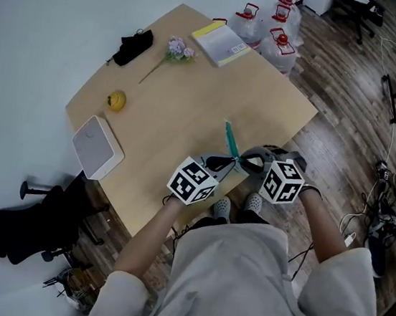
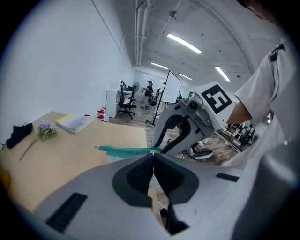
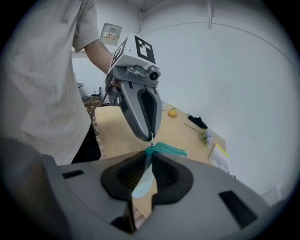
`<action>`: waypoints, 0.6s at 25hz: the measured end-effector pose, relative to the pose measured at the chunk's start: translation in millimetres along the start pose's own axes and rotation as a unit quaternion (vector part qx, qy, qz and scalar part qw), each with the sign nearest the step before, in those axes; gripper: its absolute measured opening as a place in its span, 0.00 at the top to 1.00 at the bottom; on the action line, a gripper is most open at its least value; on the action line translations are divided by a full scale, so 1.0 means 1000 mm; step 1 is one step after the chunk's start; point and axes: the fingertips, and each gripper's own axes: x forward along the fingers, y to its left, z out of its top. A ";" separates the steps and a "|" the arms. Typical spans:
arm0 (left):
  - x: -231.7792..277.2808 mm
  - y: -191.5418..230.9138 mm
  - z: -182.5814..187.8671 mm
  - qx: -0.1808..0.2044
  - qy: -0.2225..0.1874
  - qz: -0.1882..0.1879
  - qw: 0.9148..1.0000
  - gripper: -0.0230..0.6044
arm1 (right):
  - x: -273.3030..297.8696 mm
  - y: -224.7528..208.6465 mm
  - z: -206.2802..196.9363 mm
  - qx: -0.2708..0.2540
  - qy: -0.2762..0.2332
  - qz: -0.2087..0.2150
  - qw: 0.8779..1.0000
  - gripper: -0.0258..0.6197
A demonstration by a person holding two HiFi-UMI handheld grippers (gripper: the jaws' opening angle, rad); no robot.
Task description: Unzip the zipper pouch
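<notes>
Over the middle of the table's near edge, the left gripper (image 2: 153, 158) is being held with its jaws fully together, and the small metal zipper pull (image 3: 151, 140) is being pinched at their very tip. Facing it tip to tip, the right gripper (image 3: 149, 159) is being held clamped on the zipper pouch (image 1: 230, 141). The pouch's pale teal fabric is being squeezed between the ribbed pads and is trailing back through the gap. Both tools are being pointed downward at a slant by the person, with their marker cubes turned up toward the head view.

The pouch is being held up off the table (image 1: 189, 116), between the two tips. Its free end is being pointed away from the person, toward the middle of the surface, and a darker teal zipper band is being shown along its upper side.

Farther out on the surface, a white box (image 1: 97, 146) is being carried at the left edge, and a yellow fruit (image 1: 117, 100) is lying just beyond it toward the far left corner. A black cloth (image 1: 133, 46) is lying at the far edge, with a sprig of pale purple flowers (image 1: 174, 49) beside it. A notebook (image 1: 221, 42) is lying at the far right corner. Beyond the right edge, clear jugs with red caps (image 1: 269, 27) are standing on the wooden floor.
</notes>
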 end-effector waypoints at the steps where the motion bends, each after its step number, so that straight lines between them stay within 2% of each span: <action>1: -0.001 0.002 0.004 -0.001 -0.001 0.008 1.000 0.93 | 0.000 -0.003 0.002 0.014 -0.008 -0.019 1.000 0.87; 6: -0.009 0.014 0.022 -0.011 -0.013 0.039 0.999 0.93 | 0.001 -0.021 0.010 0.080 -0.038 -0.133 0.987 0.83; 9: -0.013 0.018 0.029 -0.015 -0.014 0.045 0.999 0.93 | 0.003 -0.029 0.020 0.111 -0.048 -0.194 0.973 0.71; 10: -0.014 0.019 0.031 -0.015 -0.014 0.045 0.999 0.93 | 0.005 -0.031 0.022 0.117 -0.046 -0.211 0.969 0.70; 12: -0.015 0.021 0.034 -0.011 -0.011 0.049 0.999 0.93 | 0.007 -0.036 0.025 0.122 -0.039 -0.245 0.961 0.70; 15: -0.017 0.024 0.034 -0.006 -0.001 0.056 0.998 0.93 | 0.007 -0.041 0.025 0.146 -0.048 -0.257 0.954 0.82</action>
